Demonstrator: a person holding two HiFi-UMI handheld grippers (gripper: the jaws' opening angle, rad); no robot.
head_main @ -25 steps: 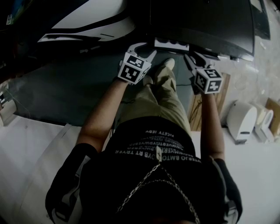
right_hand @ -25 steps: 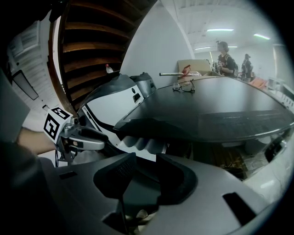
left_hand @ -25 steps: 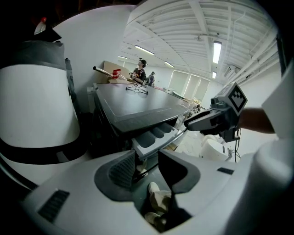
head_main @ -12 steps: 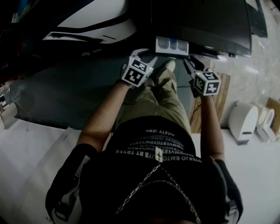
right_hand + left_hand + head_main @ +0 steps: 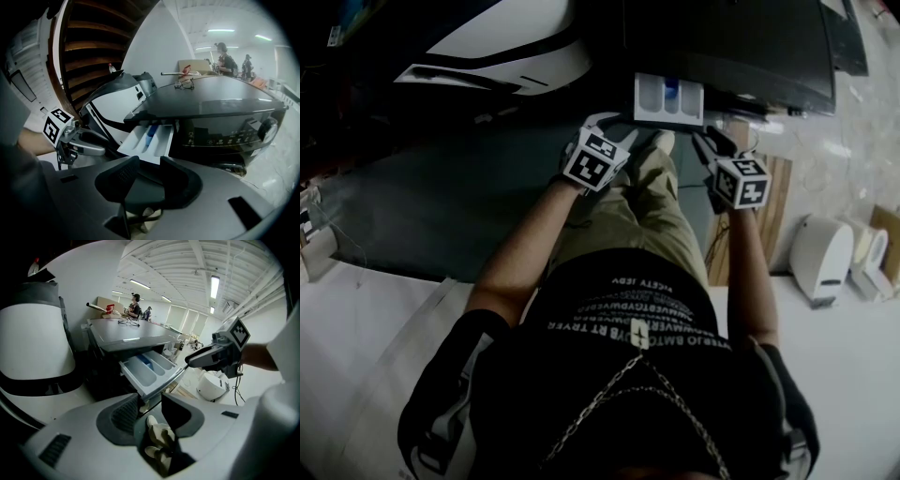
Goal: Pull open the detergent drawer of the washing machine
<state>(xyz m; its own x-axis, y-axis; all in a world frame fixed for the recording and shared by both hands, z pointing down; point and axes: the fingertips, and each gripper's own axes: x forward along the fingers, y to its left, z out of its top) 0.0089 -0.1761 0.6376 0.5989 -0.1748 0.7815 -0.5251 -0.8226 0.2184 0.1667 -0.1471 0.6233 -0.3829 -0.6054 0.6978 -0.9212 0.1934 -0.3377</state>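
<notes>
The white detergent drawer (image 5: 668, 101) juts out of the dark washing machine (image 5: 741, 47), with a blue insert showing in it. My left gripper (image 5: 614, 120) is at the drawer's front left corner. In the left gripper view its jaws (image 5: 150, 401) stand apart, and the left end of the drawer front (image 5: 159, 383) reaches into the gap beside the left jaw. My right gripper (image 5: 710, 141) is at the front right corner. Its jaws (image 5: 150, 164) have just been opening. The drawer (image 5: 145, 138) shows just beyond them, and nothing is seen pressed between the pads.
A white and black machine (image 5: 497, 37) stands to the left. On the floor at the right are a wooden board (image 5: 773, 202) and a white appliance (image 5: 816, 258). Glasses (image 5: 185, 84) lie on the machine's lid. My legs (image 5: 652, 187) are below the drawer.
The drawer has slid further out of the machine. Both grippers have drawn back toward me along with its front.
</notes>
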